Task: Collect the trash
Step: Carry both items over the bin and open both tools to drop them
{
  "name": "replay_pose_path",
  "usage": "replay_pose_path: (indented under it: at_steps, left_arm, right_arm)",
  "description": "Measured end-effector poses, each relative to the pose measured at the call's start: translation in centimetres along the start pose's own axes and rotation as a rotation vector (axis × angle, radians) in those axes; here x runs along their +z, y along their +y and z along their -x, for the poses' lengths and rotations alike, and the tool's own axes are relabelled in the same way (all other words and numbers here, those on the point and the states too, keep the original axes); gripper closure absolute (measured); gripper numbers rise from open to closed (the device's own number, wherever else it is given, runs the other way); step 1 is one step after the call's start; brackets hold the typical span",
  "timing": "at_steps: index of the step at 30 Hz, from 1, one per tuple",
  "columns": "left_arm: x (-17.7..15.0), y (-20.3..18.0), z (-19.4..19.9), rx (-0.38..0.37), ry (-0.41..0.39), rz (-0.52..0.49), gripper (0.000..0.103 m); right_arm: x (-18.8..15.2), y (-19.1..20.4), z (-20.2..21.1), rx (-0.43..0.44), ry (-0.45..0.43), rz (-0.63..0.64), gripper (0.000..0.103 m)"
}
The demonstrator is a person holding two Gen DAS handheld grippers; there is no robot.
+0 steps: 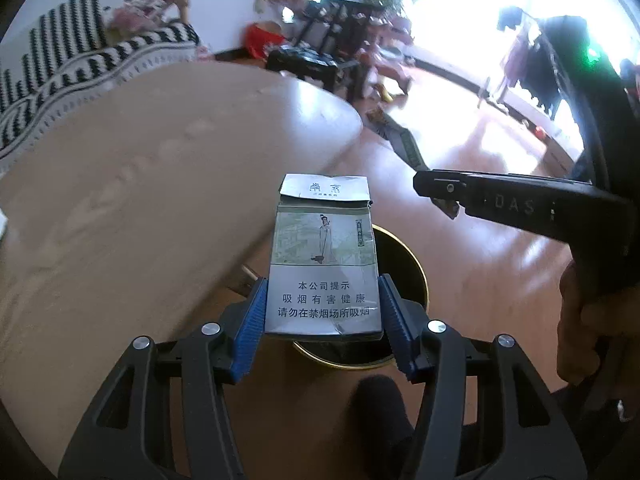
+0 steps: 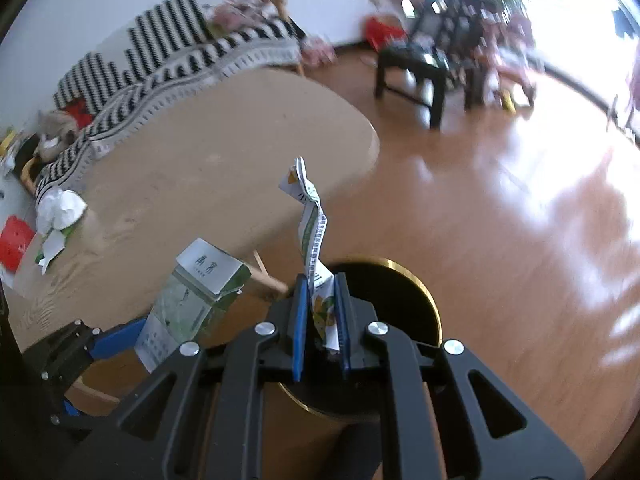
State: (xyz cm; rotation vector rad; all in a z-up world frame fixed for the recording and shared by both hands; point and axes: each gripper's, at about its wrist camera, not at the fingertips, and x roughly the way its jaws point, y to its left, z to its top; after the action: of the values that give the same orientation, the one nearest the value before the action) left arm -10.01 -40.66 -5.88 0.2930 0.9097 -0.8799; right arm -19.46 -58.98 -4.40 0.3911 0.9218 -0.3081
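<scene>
My left gripper (image 1: 323, 304) is shut on an opened cigarette pack (image 1: 324, 256) with a torn lid and holds it above a black trash bin with a gold rim (image 1: 420, 276). In the right wrist view the same pack (image 2: 192, 296) shows at the lower left in the left gripper (image 2: 116, 340). My right gripper (image 2: 322, 312) is shut on a crumpled paper wrapper (image 2: 312, 228), white with green and yellow print, standing up over the bin (image 2: 424, 300). The right gripper also shows in the left wrist view (image 1: 444, 196), tip to the upper right of the pack.
A round light-wood table (image 2: 208, 184) lies left of the bin. More crumpled white paper (image 2: 60, 208) and a red item (image 2: 14, 244) sit at its far left. A striped sofa (image 2: 160, 48) stands behind, a dark stool (image 2: 416, 72) on the wooden floor (image 2: 520, 240).
</scene>
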Motion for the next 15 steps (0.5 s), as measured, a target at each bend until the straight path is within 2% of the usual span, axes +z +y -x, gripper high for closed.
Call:
replay_pose_path:
  at_steps: [6, 15]
  left_arm:
    - [-0.2, -0.2, -3.2, -0.038, 0.066, 0.022, 0.049]
    - [0.1, -0.7, -5.4, -0.042, 0.086, 0.010, 0.049]
  right_arm:
    - [-1.4, -2.0, -2.7, -0.024, 0.116, -0.047, 0.089]
    - [-1.1, -1.4, -3.2, -0.038, 0.129, -0.048, 0.089]
